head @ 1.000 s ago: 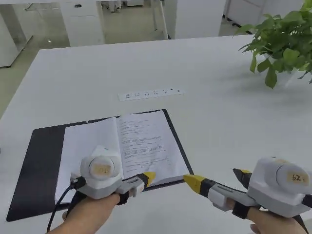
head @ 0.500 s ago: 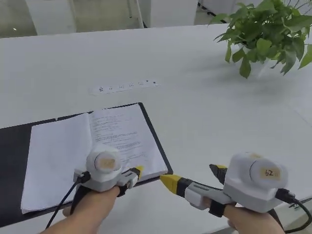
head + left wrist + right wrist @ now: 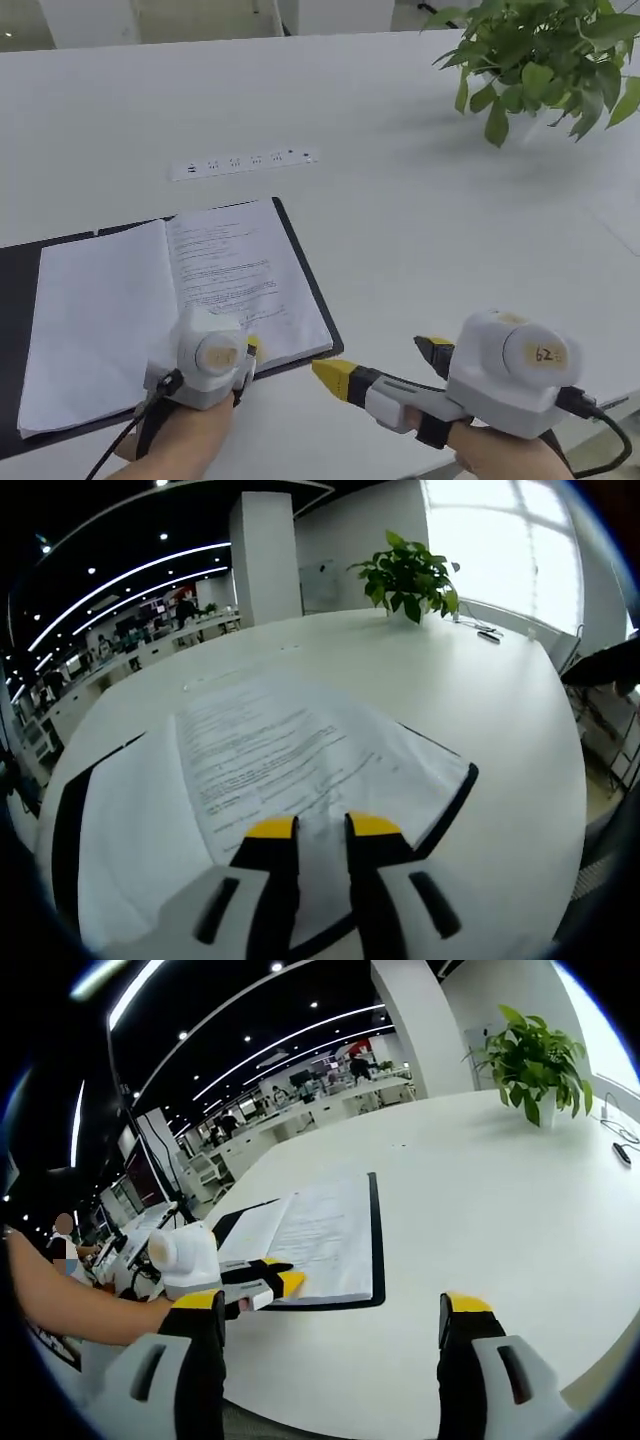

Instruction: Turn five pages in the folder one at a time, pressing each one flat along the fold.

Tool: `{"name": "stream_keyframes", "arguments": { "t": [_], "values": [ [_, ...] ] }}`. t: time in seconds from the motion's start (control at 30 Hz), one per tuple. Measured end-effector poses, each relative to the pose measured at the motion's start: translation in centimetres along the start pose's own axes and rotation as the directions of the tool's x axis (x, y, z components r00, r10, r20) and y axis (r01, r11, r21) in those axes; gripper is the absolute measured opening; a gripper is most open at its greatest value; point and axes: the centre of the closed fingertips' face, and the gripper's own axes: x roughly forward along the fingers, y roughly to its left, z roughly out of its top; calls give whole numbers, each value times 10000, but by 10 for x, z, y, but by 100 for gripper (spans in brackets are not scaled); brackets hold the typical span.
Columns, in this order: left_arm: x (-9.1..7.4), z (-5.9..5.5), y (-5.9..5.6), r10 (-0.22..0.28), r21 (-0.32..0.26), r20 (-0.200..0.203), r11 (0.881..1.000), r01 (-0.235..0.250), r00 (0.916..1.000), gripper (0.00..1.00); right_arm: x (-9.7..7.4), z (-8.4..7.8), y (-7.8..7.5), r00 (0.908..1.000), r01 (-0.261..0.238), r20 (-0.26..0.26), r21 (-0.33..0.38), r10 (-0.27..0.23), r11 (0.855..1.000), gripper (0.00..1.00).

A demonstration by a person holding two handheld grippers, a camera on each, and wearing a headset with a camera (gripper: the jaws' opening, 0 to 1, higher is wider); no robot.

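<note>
At the folder's [image 3: 12, 300] near edge, left tool [image 3: 320, 826] jaws nearly together over the page [image 3: 300, 750], grip unclear; right tool [image 3: 330, 1302] spread wide above the counter [image 3: 450, 230].

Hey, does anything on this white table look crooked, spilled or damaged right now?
Nothing stands out. The black open folder lies flat with its white printed pages smooth, the leafy green plant stands upright, and the white table shows no spill.
</note>
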Motion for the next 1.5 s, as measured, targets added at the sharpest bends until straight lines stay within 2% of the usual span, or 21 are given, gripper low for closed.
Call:
{"name": "stream_keyframes", "arguments": {
  "t": [0.13,0.27,0.5,0.53,0.73,0.87,0.93,1.0,1.1,1.33,1.5],
  "values": [
    [1,1,1,-26,156,0,9999,26,10000,13,6,1,-2,10000,-51,-25,116,52,9999,87],
    [2,2,-1,-58,105,52,9999,57,10000,8,16,-1,1,9996,-194,-191,-68,193,9998,85],
    [2,2,-3,-67,-18,239,10000,68,9997,2,45,0,12,9962,-849,-215,-156,845,9963,68],
    [2,3,-4,-107,-236,300,9997,114,9995,1,49,-1,13,9956,-914,-216,-128,912,9957,67],
    [2,3,-1,-167,-727,372,9972,194,9992,0,69,1,15,9921,-1257,-47,-21,1257,9921,55],
    [1,3,-2,-228,-772,388,9967,258,9990,0,81,-2,12,9917,-1278,-115,200,1281,9916,46],
    [1,3,-2,-216,-753,394,9969,245,9990,0,87,-7,8,9920,-1189,-377,362,1202,9922,42],
    [1,2,-2,-207,-853,395,9961,240,9990,0,93,-11,4,9922,-1145,-442,485,1166,9922,41],
    [1,2,-2,-225,-868,385,9959,258,9990,0,99,-17,0,9914,-1092,-610,1032,1159,9886,40],
    [2,2,-2,-225,-874,393,9958,258,9990,0,106,-27,-1,9890,-1089,-851,1353,1211,9848,36],
    [2,2,-2,-226,-883,415,9957,262,9989,0,108,-28,2,9882,-1151,-837,1435,1279,9829,33]
  ]
}}
